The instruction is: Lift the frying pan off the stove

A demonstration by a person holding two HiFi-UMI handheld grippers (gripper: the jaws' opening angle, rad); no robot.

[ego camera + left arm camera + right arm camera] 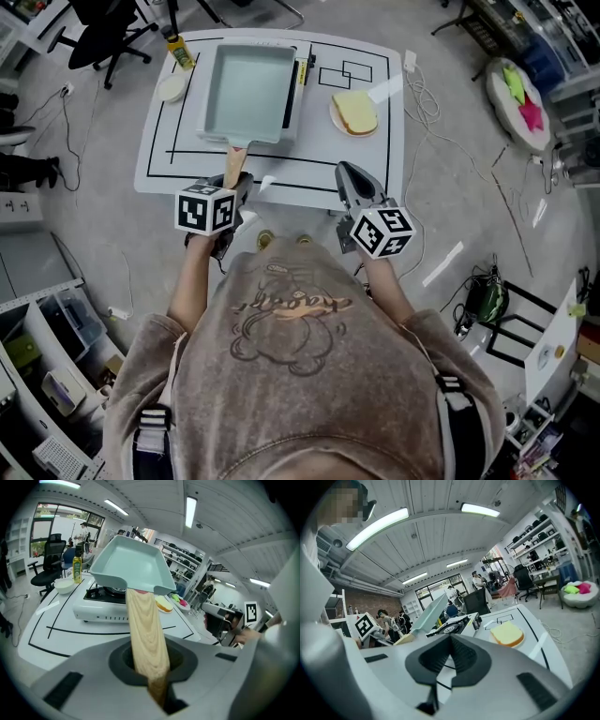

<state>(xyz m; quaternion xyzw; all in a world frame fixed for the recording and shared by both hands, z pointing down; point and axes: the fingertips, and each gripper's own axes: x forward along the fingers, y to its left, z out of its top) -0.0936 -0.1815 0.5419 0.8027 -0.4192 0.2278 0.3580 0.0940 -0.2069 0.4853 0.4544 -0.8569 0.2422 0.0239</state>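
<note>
A rectangular pale-blue frying pan (246, 89) with a wooden handle (233, 167) hangs tilted over the white gas stove (105, 604). In the left gripper view the pan (131, 566) is raised clear of the burner. My left gripper (236, 183) is shut on the handle (145, 634), which runs between its jaws (152, 667). My right gripper (349, 173) hovers at the table's near edge, to the right of the handle, shut and holding nothing. The right gripper view shows its jaws (449, 660) closed, with the pan (429, 613) and stove (452, 627) beyond them.
A yellow oil bottle (178, 49) and a white bowl (172, 87) stand left of the stove. A slice of bread on a plate (353, 112) lies to its right. The white table (375, 150) has black lines marked on it. A cable trails off its right side.
</note>
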